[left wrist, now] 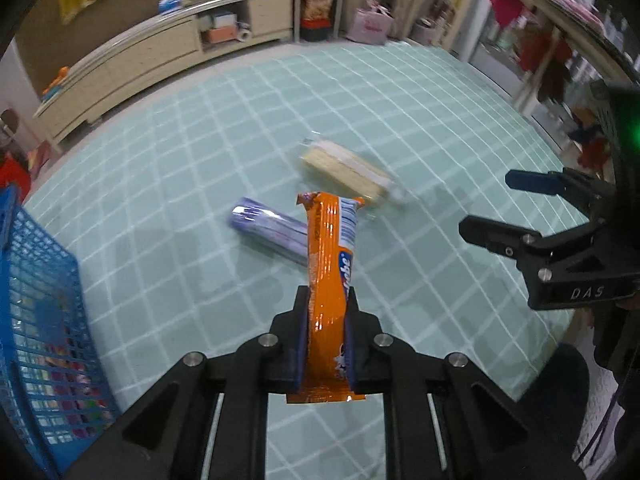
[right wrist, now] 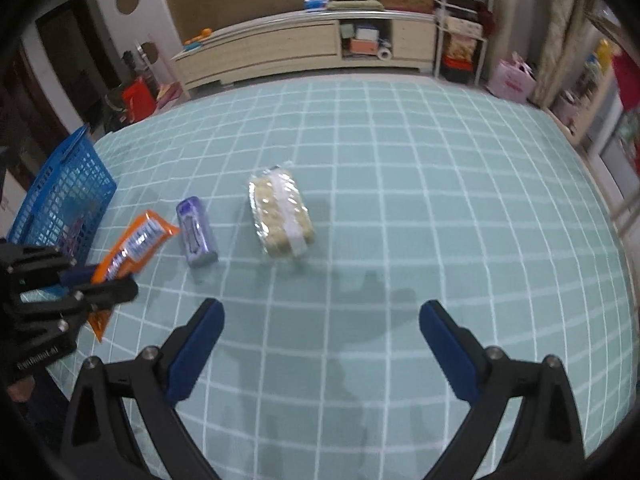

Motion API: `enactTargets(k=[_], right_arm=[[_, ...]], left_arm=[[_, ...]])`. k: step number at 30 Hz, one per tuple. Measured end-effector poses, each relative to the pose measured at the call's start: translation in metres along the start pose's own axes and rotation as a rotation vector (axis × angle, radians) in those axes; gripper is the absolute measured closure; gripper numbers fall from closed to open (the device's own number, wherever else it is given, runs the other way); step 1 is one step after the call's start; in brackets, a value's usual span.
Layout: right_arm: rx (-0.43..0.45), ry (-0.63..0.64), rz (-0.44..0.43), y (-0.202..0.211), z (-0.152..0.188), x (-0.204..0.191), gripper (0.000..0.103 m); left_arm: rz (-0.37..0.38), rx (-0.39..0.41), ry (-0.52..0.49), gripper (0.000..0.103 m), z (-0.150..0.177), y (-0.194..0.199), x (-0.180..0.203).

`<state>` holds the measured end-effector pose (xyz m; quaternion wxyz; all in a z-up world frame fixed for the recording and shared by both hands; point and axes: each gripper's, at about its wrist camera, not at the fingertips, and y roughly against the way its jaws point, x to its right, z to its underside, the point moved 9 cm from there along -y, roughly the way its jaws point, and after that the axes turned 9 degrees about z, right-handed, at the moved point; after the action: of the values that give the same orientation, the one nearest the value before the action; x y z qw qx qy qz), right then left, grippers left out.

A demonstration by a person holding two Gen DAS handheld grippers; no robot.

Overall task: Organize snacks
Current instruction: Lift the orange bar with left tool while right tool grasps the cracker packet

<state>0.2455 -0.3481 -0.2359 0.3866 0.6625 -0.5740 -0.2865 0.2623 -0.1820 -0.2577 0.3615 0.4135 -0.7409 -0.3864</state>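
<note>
Closest in, the left gripper (left wrist: pixel 327 312) is clamped narrow on a glossy orange foil snack bar wrapper (left wrist: pixel 329 264), pinched near its lower end so most of the pack sticks out past the tips and hangs above the table. It looks light and a bit floppy — thin slick foil, so I'd guess it could slide or twist in the pads if swung fast. A hold nearer the middle would probably flop less.

The right gripper (right wrist: pixel 320 320) has its jaws spread wide with nothing between them, hovering over the mint-green checked tablecloth (right wrist: pixel 440 200).

A bit further out lies a small purple foil pack (right wrist: pixel 195 232), flat and shiny, probably best taken across its short sides. Just beyond it sits a clear-wrapped stack of pale crackers (right wrist: pixel 280 216) — likely the fragile one, so squeeze gently across the width.

Off to the left edge stands the blue plastic mesh basket (right wrist: pixel 68 192), presumably where everything's headed.
</note>
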Motion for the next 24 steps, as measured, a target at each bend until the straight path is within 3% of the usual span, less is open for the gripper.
enactTargets(k=[6,10,20,24], right_arm=[[-0.011,0.071,-0.015,-0.029,-0.02,-0.025,0.003],[-0.027,0.104,-0.016,-0.05,-0.028,-0.037,0.014],[-0.054,0.109,-0.024,-0.084,-0.041,-0.044,0.02],[-0.05,0.126,-0.014,-0.087,-0.042,-0.045,0.037]], left_arm=[[-0.058,0.019,0.053,0.09,-0.008,-0.005,-0.034],[-0.063,0.031,0.086,0.09,-0.013,-0.005,-0.053],[-0.076,0.028,0.106,0.09,-0.025,-0.024,-0.069],[-0.075,0.028,0.106,0.09,-0.027,-0.025,-0.071]])
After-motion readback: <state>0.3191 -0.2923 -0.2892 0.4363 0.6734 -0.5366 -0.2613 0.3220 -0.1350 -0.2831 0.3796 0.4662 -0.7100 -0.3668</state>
